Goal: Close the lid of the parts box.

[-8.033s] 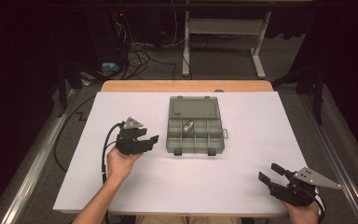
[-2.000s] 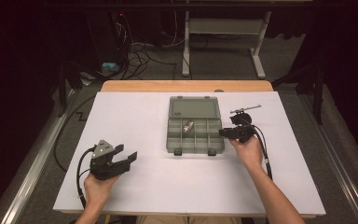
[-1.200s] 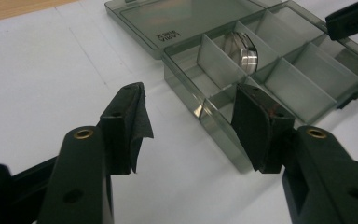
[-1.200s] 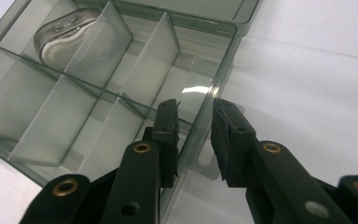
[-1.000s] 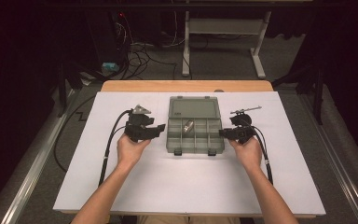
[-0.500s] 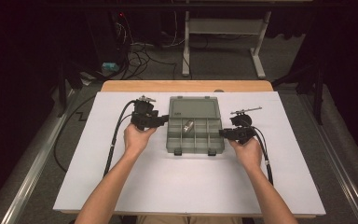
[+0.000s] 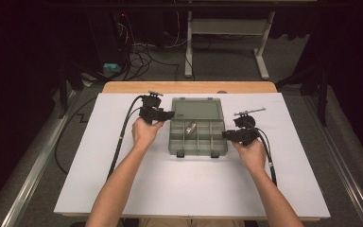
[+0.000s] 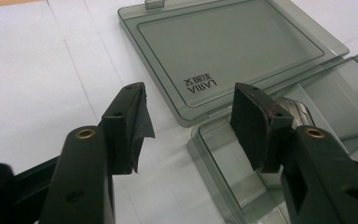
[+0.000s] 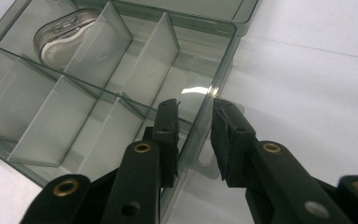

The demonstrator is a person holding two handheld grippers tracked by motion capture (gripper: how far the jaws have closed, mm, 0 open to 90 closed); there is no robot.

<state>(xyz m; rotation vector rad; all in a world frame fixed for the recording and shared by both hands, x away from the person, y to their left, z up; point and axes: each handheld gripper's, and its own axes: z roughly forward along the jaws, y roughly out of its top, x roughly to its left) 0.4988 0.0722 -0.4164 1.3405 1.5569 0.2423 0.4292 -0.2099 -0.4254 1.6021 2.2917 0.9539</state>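
Left fingers [image 8: 130, 121]: they stood apart with nothing between them. The left gripper [image 8: 189, 107] hovered just over the corner where the lid [image 8: 233, 51] meets the tray [image 8: 223, 154].

Right fingers [image 9: 168, 135]: also apart, straddling the tray's side wall, one finger inside the end compartment and one outside. We saw a sliver of gap at the outer pad, so the right gripper [image 9: 196, 116] wasn't clamping yet.

Where the box was: mid-counter between our two hands, tray toward us, lid flopped open flat on the far side.

Inside: one small rounded thing [image 9: 67, 39], clear shell over a whitish body, lying in a back compartment. Every other compartment looked bare.

Step, our guess: right hand was bracing the tray while the left lined up on the lid's edge, so probably about to fold it shut.

Next move needs: the left fingers to get under or around that thin lid rim, which lay flat on the counter [image 7: 170, 189], so a low, shallow approach. The right fingers should pinch the wall first or the tray may skate.

Materials: smoky translucent plastic, hard and glossy, with thin dividers, a raised panel and a printed brand mark on the lid, and two latches [image 7: 180, 153] on the near edge.

Counter: matte white sheet, wood strip at the far edge.
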